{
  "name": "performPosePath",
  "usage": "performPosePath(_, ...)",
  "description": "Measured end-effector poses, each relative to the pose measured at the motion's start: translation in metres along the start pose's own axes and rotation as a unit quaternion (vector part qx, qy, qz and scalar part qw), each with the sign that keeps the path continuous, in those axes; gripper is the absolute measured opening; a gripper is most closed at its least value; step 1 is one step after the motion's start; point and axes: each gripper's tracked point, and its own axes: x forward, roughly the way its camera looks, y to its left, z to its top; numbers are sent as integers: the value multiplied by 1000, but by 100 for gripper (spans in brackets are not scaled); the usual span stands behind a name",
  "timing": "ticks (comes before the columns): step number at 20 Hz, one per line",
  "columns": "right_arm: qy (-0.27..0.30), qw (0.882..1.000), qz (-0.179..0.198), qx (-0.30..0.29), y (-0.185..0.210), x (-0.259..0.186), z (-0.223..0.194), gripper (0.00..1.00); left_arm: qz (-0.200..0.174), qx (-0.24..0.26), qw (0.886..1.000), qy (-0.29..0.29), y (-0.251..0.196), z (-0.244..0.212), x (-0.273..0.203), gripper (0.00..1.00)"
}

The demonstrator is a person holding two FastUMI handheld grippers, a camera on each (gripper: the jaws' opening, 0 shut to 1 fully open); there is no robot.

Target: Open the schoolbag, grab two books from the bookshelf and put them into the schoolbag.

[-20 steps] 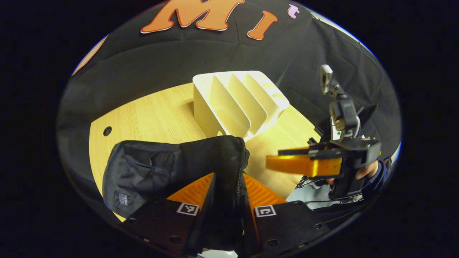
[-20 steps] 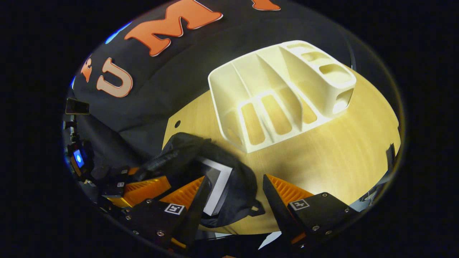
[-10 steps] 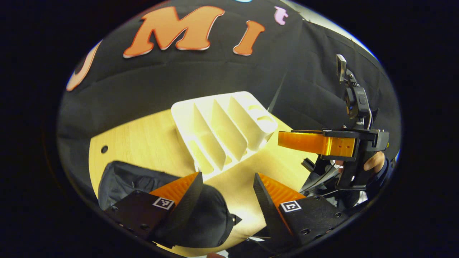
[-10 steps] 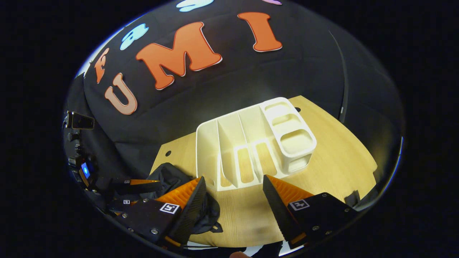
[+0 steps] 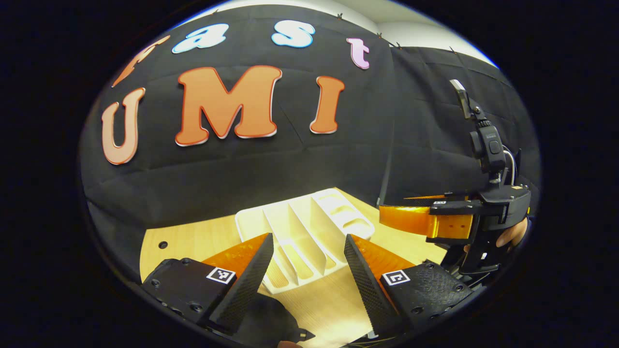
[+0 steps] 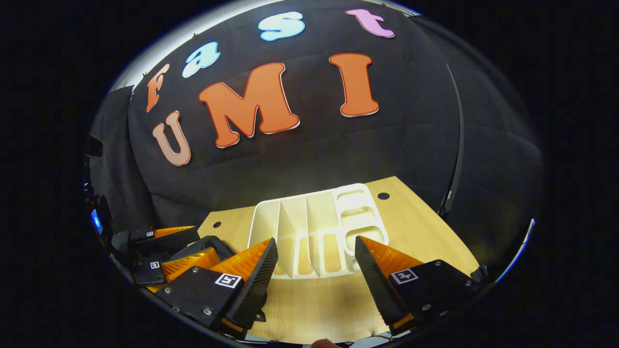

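1. Schoolbag [image 5: 263,321]: a dark bag at the tabletop's [image 5: 203,239] near edge, under the left claw [image 5: 309,261].
2. Bookshelf [image 6: 316,222]: white rack, mid-tabletop.
3. Left claw: wide apart, holding nothing.
4. Right claw [image 6: 316,263]: likewise wide, holding nothing.

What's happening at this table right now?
A person holds a hand-held gripper in each hand above a wooden table. Both the left hand-held gripper and the right hand-held gripper are open and hold nothing. A white bookshelf stands on the table with no books visible in its slots. A black schoolbag lies at the near edge, its contents not visible.
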Motion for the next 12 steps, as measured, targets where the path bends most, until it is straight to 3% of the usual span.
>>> performPosePath(7,-65,996,24,-57,-8,-42,26,95,57,-45,995,-73,4,9,5,94)
performPosePath(12,-94,991,36,-84,-13,-52,26,95,102,-37,991,-82,14,10,2,95)
